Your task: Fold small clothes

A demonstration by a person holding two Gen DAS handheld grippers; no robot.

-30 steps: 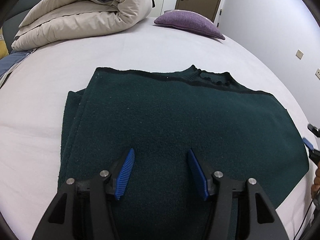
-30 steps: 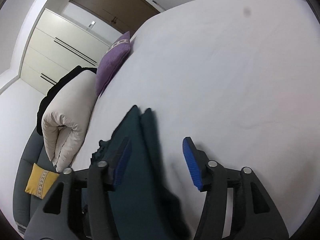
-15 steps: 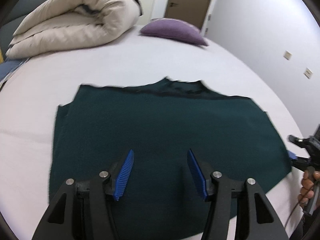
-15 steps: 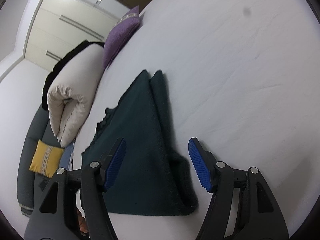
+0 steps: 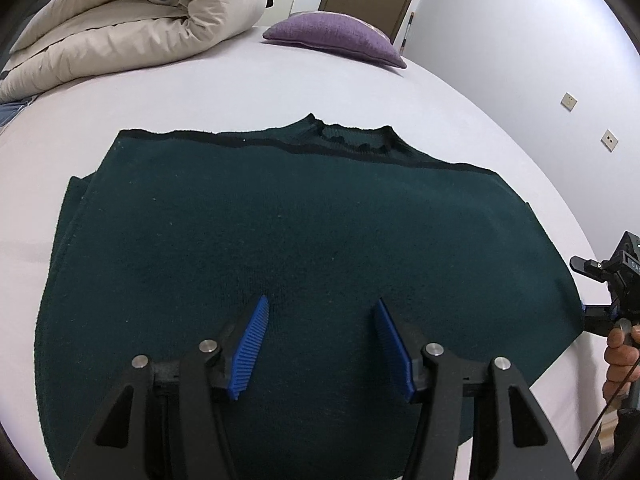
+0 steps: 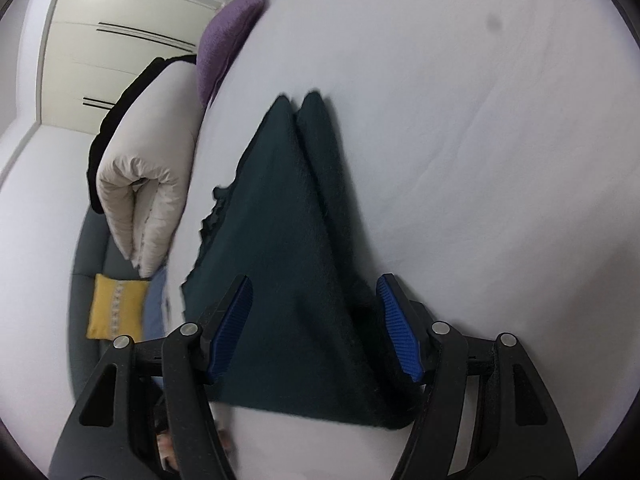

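A: The dark green sweater (image 5: 288, 248), already folded, is spread flat on the white bed (image 5: 240, 88), neckline at the far side.

B: Its stacked layers could be dragged apart if only the top one were pinched.

A: The left gripper (image 5: 320, 344) is held half open over its near middle, nothing between the jaws.

B: The right gripper (image 6: 316, 320), half open after narrowing slightly, straddles the right end ungripped; that edge could slip out.
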